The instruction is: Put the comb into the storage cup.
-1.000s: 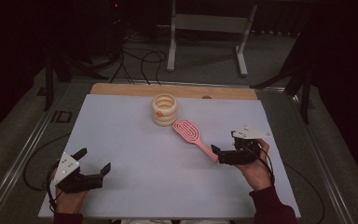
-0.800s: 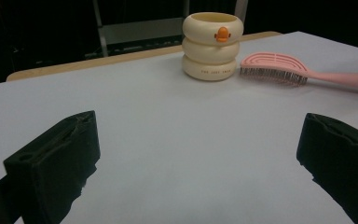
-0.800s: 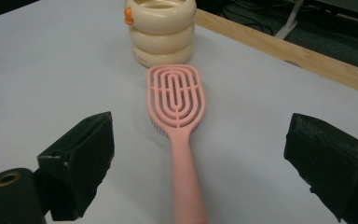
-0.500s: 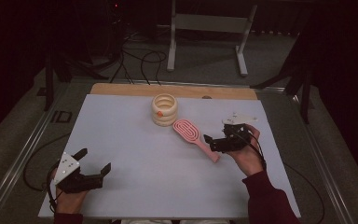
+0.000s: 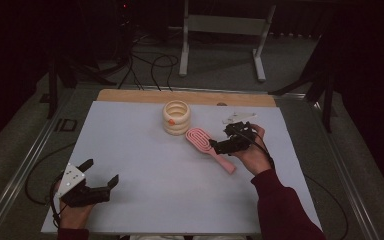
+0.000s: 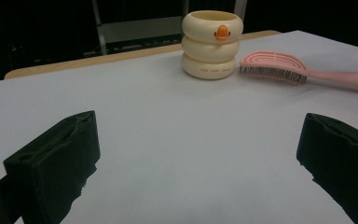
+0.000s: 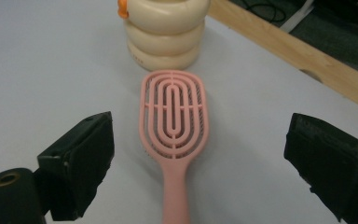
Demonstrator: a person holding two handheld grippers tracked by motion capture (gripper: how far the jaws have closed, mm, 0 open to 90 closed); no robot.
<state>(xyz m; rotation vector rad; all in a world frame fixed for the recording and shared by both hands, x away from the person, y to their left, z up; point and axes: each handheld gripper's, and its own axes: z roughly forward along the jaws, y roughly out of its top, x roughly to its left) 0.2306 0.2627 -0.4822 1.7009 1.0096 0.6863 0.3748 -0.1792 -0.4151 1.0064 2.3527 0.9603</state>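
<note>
Since the earlier frames the right tool (image 5: 220,145) has travelled from the near right part of the surface (image 5: 145,165) forward and inward, and now hangs over the pink hairbrush (image 5: 207,146); the left tool (image 5: 101,175) has stayed parked at the near left corner. Seen from the right tool's own camera, the brush lies straight ahead between its two jaws, which stand wide apart: the slender handle (image 7: 175,196) runs back toward the tool along its midline and the slotted oval head (image 7: 174,112) points away from it, bristles down on the surface. Just beyond the head, near it and possibly a hair's gap off, stands the cream ringed cup (image 7: 164,30) with an orange knob on its side. From the left tool's camera, both brush (image 6: 279,69) and cup (image 6: 211,44) sit well ahead and to its right, and its jaws are likewise spread wide with nothing between them. I judge the step in hand to be the approach for a pick-up of the brush, not yet a grasp. How high the right jaws ride above the handle is hard to read from above. The next move would call for lowering until the jaws straddle the handle, then closing across its narrow width, with care not to nudge the head into the cup.
</note>
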